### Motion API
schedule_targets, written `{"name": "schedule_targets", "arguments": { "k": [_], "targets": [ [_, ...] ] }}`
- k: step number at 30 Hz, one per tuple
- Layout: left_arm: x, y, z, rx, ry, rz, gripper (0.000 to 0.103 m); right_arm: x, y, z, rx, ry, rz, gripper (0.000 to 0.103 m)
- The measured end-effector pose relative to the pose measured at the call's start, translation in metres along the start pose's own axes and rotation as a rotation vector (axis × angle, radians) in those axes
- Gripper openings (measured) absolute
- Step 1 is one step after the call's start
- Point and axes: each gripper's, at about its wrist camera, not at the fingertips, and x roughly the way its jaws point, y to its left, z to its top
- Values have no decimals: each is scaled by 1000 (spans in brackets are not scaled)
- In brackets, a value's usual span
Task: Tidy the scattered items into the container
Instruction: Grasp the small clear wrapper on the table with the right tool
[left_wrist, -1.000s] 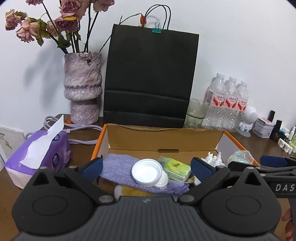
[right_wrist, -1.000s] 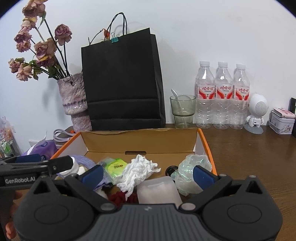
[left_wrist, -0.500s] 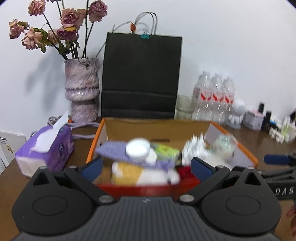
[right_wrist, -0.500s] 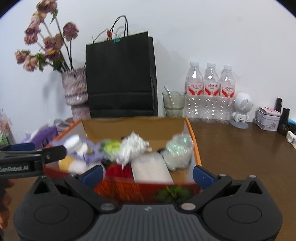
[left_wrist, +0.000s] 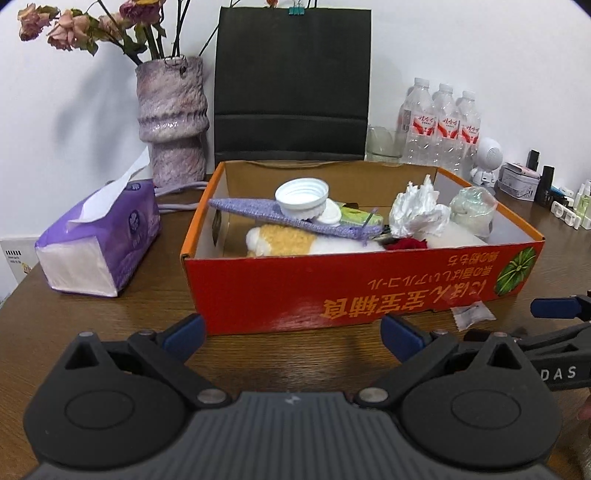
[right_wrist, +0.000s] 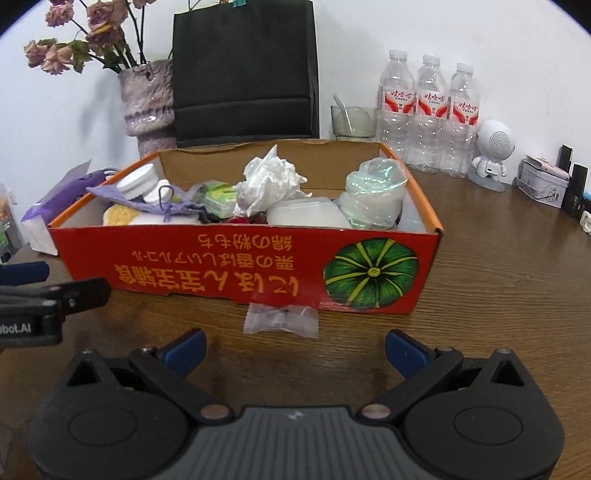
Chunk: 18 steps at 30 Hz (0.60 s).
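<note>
Red cardboard box (right_wrist: 236, 266) w/ pumpkin print and upside-down lettering sits mid wooden table (right_wrist: 498, 295); everything below is placed relative to it.

Inside the box: white screw lid (left_wrist: 302, 195) on top of a purple knit cloth (left_wrist: 258, 214) toward the left end, yellow-and-white plush thing (left_wrist: 280, 240) under that, green packet (right_wrist: 218, 197) approx. centre, crumpled white tissue (right_wrist: 269, 184) sticking up mid-box, frosted plastic container (right_wrist: 306, 214) next to it, clear iridescent wrap bundle (right_wrist: 373, 195) at the right end. Something dark red low down near the front wall, can't tell what.

Outside the box: one small clear plastic sachet (right_wrist: 281, 319) lies on the table just in front of the front wall, below the pumpkin print's left side.

Left gripper (left_wrist: 291, 332) hovers in front of the box's left half, fingers wide apart, nothing btwn them. Right gripper (right_wrist: 293, 345) hovers in front of the box too, fingers spread, sachet lying just ahead of the gap, not touched.

Behind the box: black paper bag (left_wrist: 291, 81), purple vase (left_wrist: 171, 118) w/ dried roses (left_wrist: 74, 26), 3 water bottles (right_wrist: 428, 110), glass cup (right_wrist: 351, 120), white robot figure (right_wrist: 493, 153). Left of the box: purple tissue pack (left_wrist: 107, 236).
</note>
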Motion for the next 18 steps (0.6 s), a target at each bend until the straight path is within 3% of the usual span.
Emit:
{"name": "schedule_targets", "arguments": {
  "k": [7,10,11,12,16,18],
  "targets": [
    [13,3,-3,-2,39,-2,103,22,5,5,39,-2,-49,98],
    [14,3,-5,-3,45,-5,103,20,16,5,0,-26,-50,65],
    [13,3,-5,-7,46,-8,103,17,19,4,-17,-31,-39,42],
    [13,4,-6,-10,47,-12,103,14,21,3,-29,-29,-26,34],
    [10,2,-6,-2,41,-19,103,5,18,0,-27,-25,10,33],
    [8,0,-7,4,35,-24,103,0,16,-1,-17,-34,22,27]
  ]
}}
